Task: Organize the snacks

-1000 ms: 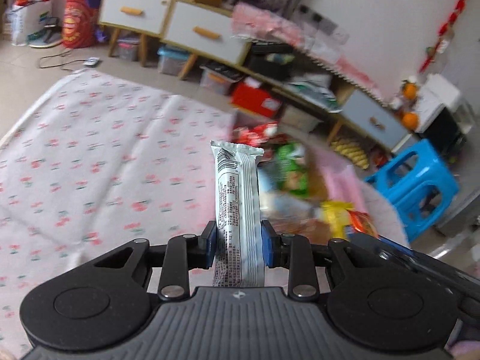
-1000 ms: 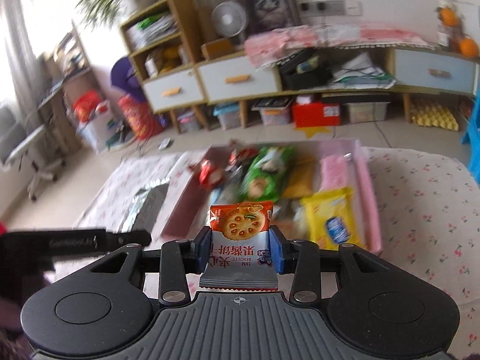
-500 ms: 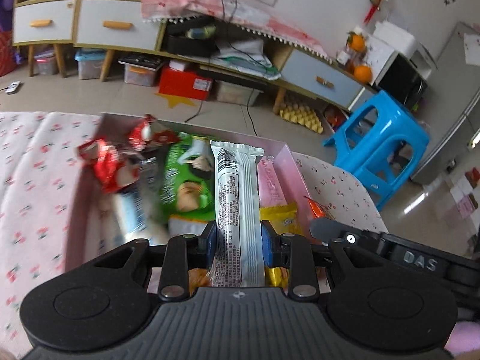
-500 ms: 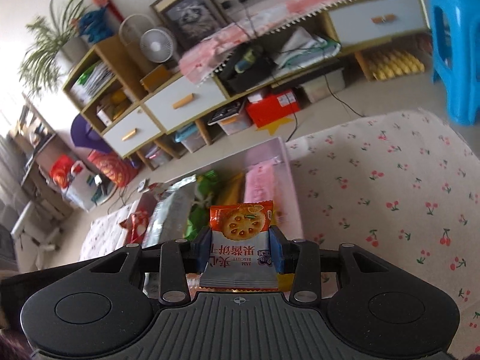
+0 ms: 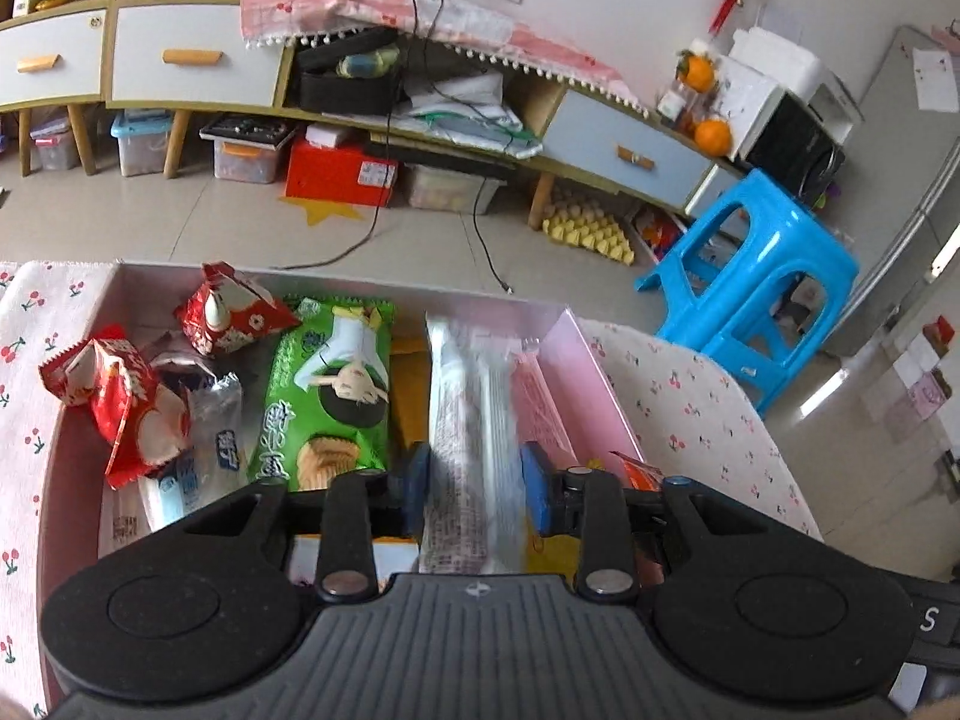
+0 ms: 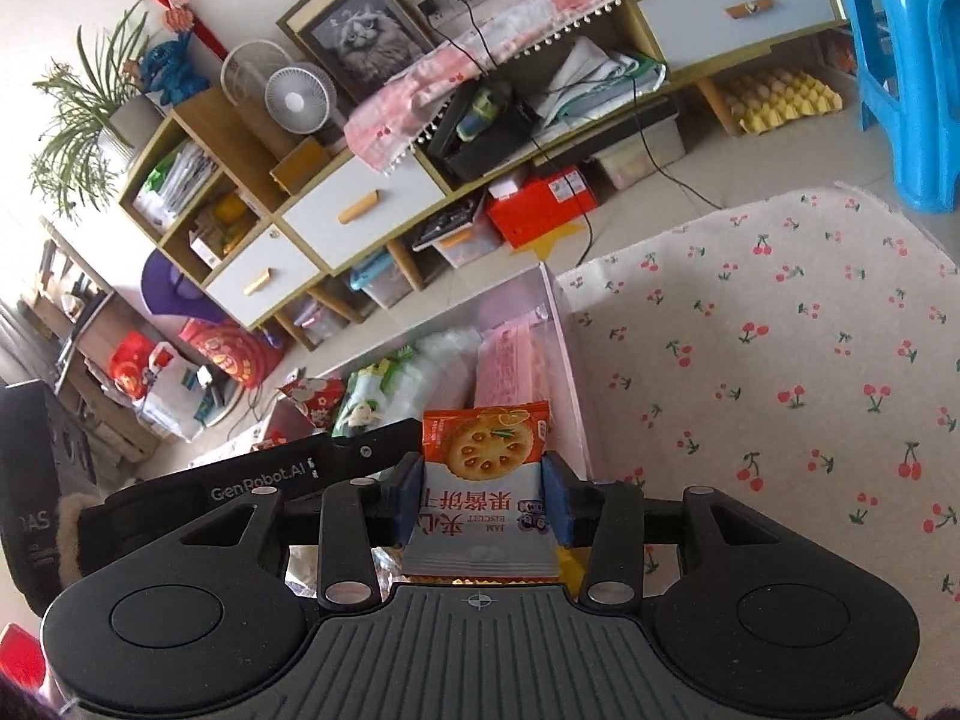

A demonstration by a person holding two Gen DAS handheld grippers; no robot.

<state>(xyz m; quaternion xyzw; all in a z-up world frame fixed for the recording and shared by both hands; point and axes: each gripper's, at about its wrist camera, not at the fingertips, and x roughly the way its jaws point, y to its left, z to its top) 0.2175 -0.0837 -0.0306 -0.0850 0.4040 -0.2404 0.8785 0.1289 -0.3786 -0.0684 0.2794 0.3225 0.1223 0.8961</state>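
Note:
A pink box (image 5: 600,378) full of snacks sits on a cherry-print cloth (image 6: 780,360). My left gripper (image 5: 475,480) hangs over the box's right half with its jaws opening. The long silver packet (image 5: 474,420) between them is blurred and sliding down toward the box. My right gripper (image 6: 483,480) is over the right end of the pink box (image 6: 564,360). Its jaws are opening, though the pads still touch both sides of an orange and white biscuit packet (image 6: 483,468), which stands upright and sharp.
Inside the box lie a green biscuit bag (image 5: 327,402), red packets (image 5: 120,396) and a pink wafer pack (image 5: 540,402). A blue stool (image 5: 756,300) stands right of the table. Beyond the table's far edge are the floor and low cabinets (image 5: 198,66).
Both grippers swung from the cloth to above the pink box and sank a little. The silver packet has slipped lower between the left jaws. The biscuit packet sits as before.

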